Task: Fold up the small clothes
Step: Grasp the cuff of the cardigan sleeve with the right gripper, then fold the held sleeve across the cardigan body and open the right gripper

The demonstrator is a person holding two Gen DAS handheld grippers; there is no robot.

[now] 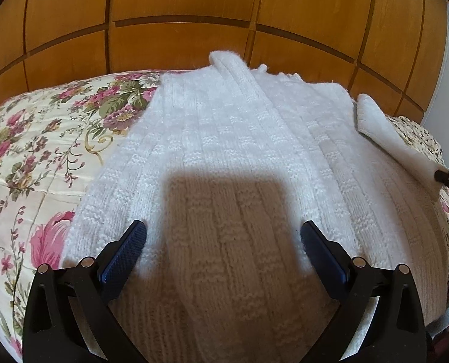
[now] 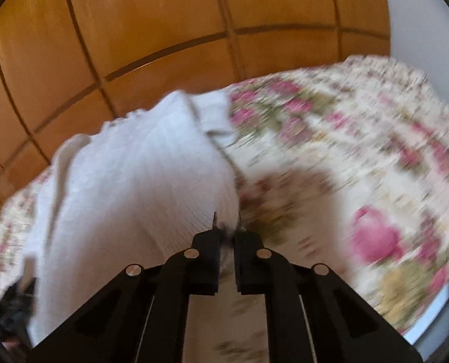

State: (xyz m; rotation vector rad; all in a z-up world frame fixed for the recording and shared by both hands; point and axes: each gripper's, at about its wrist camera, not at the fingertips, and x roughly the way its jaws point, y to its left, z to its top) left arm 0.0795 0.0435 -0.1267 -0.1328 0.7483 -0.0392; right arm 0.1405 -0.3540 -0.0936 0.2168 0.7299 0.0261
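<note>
White knit [image 1: 224, 139] flat on bed [image 1: 27, 151]: left tool [image 1: 223, 236] wide open above it, right tool [image 2: 226, 227] pinching sleeve edge to fold inward.

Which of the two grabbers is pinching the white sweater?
The right gripper. Its jaws are shut on the edge of the white sweater. The left gripper is wide open above the sweater, pinching nothing.

Big wooden wardrobe [image 1: 179, 15] with panelled doors fills the back. Floral bedspread [image 1: 27, 151] in front, white wall [image 2: 421, 15] at right.
</note>
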